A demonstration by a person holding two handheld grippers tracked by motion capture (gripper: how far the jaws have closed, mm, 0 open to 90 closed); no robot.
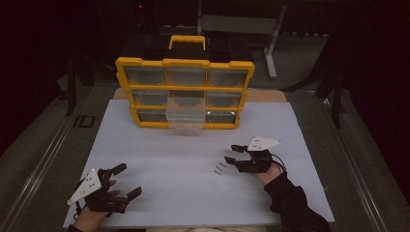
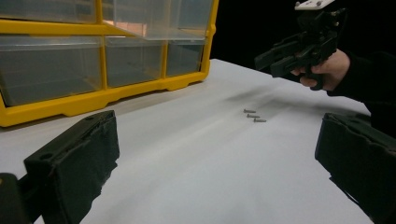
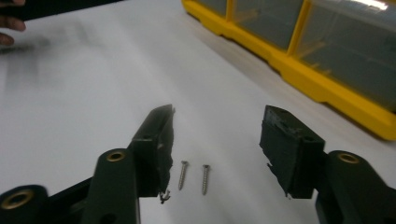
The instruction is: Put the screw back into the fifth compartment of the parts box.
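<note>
Screws [image 1: 219,167] lie loose on the white table [image 1: 159,159], right of centre in the high view and just left of the right tool. At the lower left of that view the left tool [image 1: 124,181] rests on the table in a hand [image 1: 92,215], its jaws spread wide with nothing between them; in the left gripper view the same jaws stand far apart at the lower corners, and the screws [image 2: 252,115] show well ahead, right of centre. A yellow organizer [image 1: 185,92] of clear drawers stands at the top centre of the high view, with one middle drawer [image 1: 185,114] pulled out toward the table. At the right, the right tool [image 1: 231,153] points left at the screws, held in a hand [image 1: 269,173] with a dark sleeve. In the right gripper view its jaws are about half open, and two screws [image 3: 193,177] lie flat on the table in the gap between them, nearer the left jaw, with neither pad touching them.
</note>
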